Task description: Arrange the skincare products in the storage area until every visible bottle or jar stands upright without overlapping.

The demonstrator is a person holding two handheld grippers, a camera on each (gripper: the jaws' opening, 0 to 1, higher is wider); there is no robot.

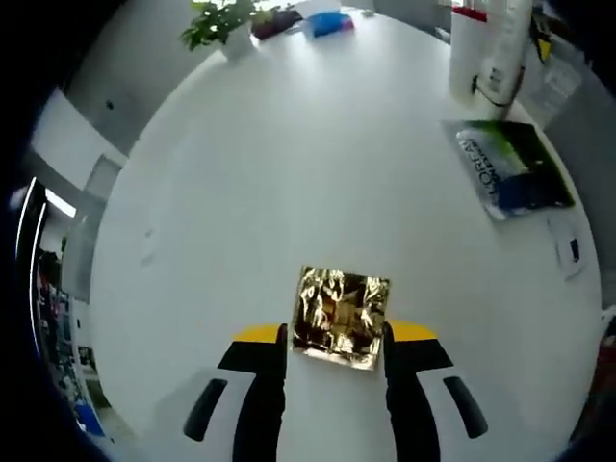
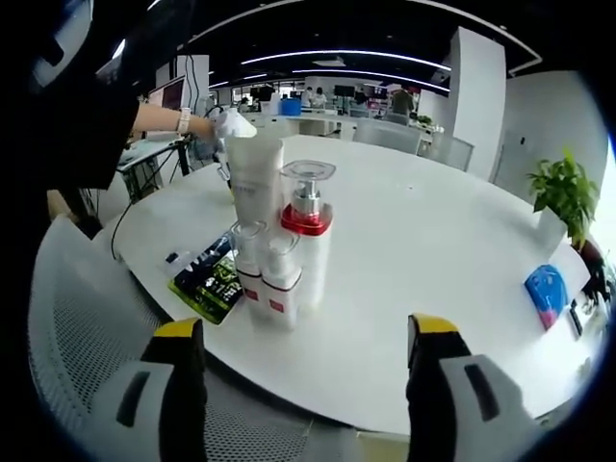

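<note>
Left gripper (image 1: 337, 337): your jaws pinch the gold foil box (image 1: 341, 318) low over the white table (image 1: 289, 173), likely to stand it clear | Right gripper (image 2: 306, 337): jaws wide apart, holding nothing, facing the upright bottles (image 2: 285, 245) beside the flat green packet (image 2: 214, 279).
</note>
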